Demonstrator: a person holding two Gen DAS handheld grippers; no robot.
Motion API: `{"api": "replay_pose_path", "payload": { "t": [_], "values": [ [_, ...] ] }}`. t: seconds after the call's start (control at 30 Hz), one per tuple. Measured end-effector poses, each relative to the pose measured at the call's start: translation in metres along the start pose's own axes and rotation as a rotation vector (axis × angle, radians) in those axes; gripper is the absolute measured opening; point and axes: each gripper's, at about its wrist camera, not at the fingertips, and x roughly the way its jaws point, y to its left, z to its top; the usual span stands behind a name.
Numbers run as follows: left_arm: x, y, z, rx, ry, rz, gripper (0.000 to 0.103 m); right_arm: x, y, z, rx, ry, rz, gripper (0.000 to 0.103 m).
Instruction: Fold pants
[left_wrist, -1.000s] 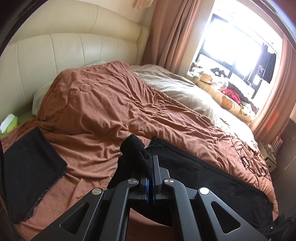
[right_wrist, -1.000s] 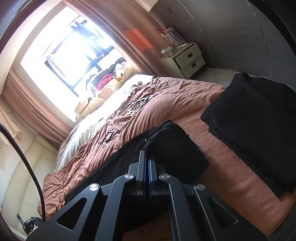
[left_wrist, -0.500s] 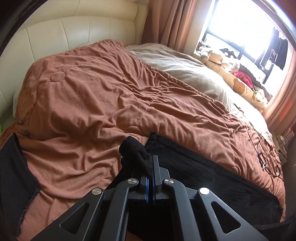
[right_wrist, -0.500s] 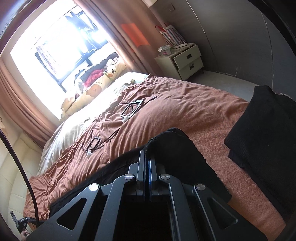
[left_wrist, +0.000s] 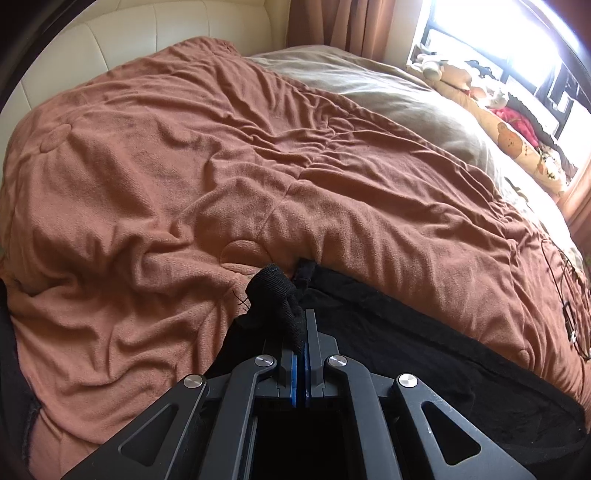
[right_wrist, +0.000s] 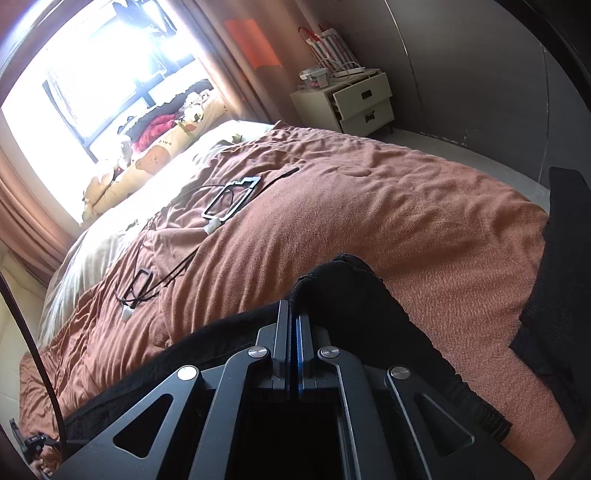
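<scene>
Both clenched: left gripper (left_wrist: 301, 328), right gripper (right_wrist: 293, 317) pinch black pants (left_wrist: 424, 354) at fingertips; thin bite, fabric may slip.

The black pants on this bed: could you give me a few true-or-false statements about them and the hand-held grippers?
1. The left hand-held gripper is shut on the black pants. True.
2. The right hand-held gripper is open and empty. False: it pinches the same pants.
3. The pants lie on a brown blanket. True.
4. The bedside drawers are red. False: they are cream.
</scene>
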Motion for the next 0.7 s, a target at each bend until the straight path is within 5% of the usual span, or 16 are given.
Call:
{"api": "replay_pose_path", "payload": {
  "t": [0.17, 0.6, 0.63, 0.7],
  "values": [
    [0.030, -0.011, 0.004, 0.000, 0.014, 0.045, 0.002, 0.027, 0.018, 0.007, -0.021, 0.012, -0.054, 0.000],
    [0.070, -0.011, 0.012, -0.046, 0.098, -0.023, 0.010, 0.063, 0.027, 0.007, -0.067, -0.001, -0.088, 0.000],
    [0.069, -0.010, 0.013, -0.046, 0.103, -0.034, 0.014, 0.066, 0.028, 0.006, -0.081, 0.020, -0.099, 0.000],
    [0.063, -0.009, 0.015, -0.037, 0.093, -0.037, 0.048, 0.068, 0.030, 0.008, -0.099, 0.056, -0.084, 0.009]
  ]
}}
